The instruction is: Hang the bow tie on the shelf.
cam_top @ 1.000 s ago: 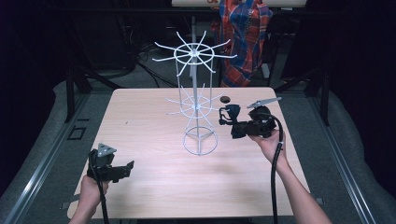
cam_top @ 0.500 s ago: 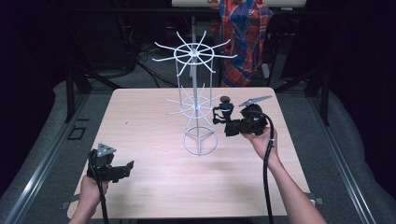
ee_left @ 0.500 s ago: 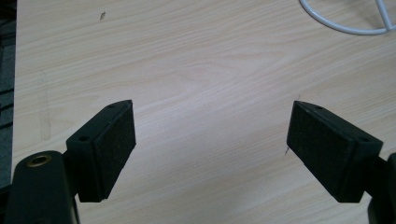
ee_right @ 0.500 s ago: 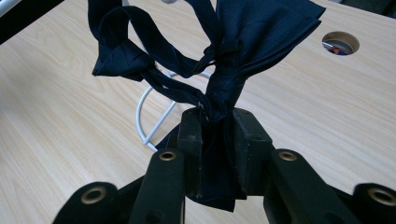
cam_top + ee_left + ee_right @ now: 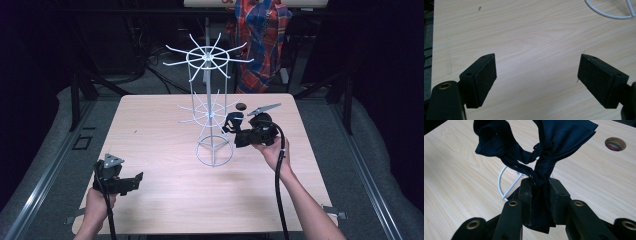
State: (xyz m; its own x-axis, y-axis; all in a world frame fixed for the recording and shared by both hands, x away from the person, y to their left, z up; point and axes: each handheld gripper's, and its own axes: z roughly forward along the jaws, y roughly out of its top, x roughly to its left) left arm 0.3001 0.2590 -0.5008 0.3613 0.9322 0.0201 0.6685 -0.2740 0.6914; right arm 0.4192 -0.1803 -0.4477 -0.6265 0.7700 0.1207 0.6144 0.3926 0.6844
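From the high view, the right gripper (image 5: 231,124) sits over the right half of the table (image 5: 150,130), hand underneath it, nose pointed left toward the white wire rack (image 5: 210,107). There's a bit of dark cloth (image 5: 232,120) bunched at its tip, just beside the rack's lower ring of hooks. Can't tell from up here whether the cloth actually touches a hook or is just next to one. The left gripper (image 5: 135,180) is way down at the near-left corner of the table, well apart from the rack and the cloth, with nothing near its tip.

Left gripper view: both pads (image 5: 485,75) are spread wide with only bare wood grain between them. A curve of the rack's round white base (image 5: 609,15) peeks in at the top right corner, off past the jaws.

Right gripper view is the good one. The jaws are pinched tight on the dark cloth (image 5: 541,180), which is navy. A gathered neck of it is squeezed right between the two pads, with a short tail hanging out below the grip and the rest fanning out above the tips in two lobes, left and right. Behind the cloth you can see the rack's base ring (image 5: 504,182) on the table, and a round hole (image 5: 615,143) in the tabletop at upper right.
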